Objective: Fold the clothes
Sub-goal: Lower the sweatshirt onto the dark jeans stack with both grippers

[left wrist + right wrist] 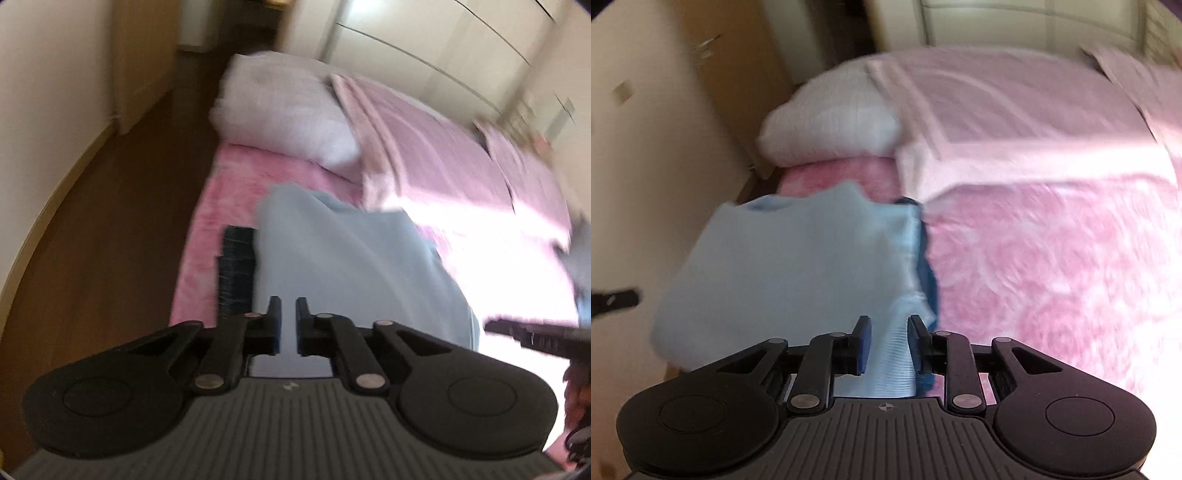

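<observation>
The light blue garment [790, 273] lies bunched on the pink bed cover [1052, 280], running ahead of both sets of fingers; the right gripper [888, 343] stands narrowly parted with ribbed cloth between its pads, grip unclear; the left gripper [288, 325] hovers nearly closed, seemingly empty, likely placed for a fold.

Both wrist views close above bed [207, 229], facing pillow [827, 122]

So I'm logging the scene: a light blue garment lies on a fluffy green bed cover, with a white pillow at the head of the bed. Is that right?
Not quite. The fluffy bed cover is pink, not green, as the right wrist view shows. The rest holds: the light blue garment lies on it, and the white pillow sits at the head of the bed.
</observation>
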